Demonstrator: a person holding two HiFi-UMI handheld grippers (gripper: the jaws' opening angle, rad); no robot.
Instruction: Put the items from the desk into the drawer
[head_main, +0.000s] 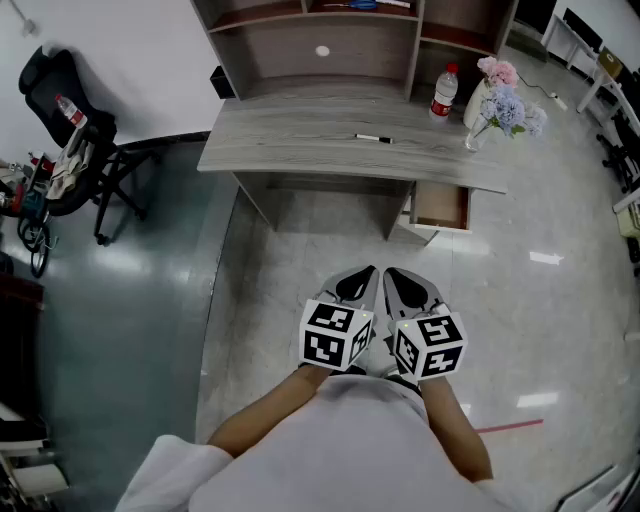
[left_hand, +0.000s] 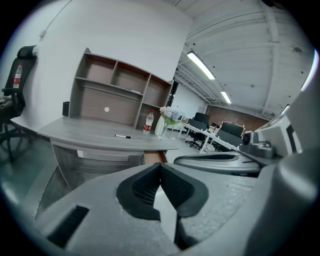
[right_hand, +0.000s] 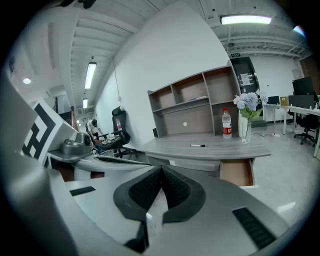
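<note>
A black-and-white marker pen (head_main: 373, 138) lies on the grey desk (head_main: 300, 150), right of its middle; the marker pen (left_hand: 122, 136) and the marker pen (right_hand: 198, 145) also show in both gripper views. A drawer (head_main: 440, 207) stands pulled out under the desk's right end, wooden inside, as seen at the drawer (right_hand: 237, 171). My left gripper (head_main: 365, 274) and right gripper (head_main: 393, 275) are held side by side over the floor, well short of the desk. Both are shut with nothing between the jaws.
A water bottle (head_main: 443, 93) and a vase of flowers (head_main: 500, 100) stand at the desk's right end. A shelf unit (head_main: 330, 40) rises at the desk's back. A black office chair (head_main: 75, 140) stands to the left. More desks (head_main: 590, 60) are far right.
</note>
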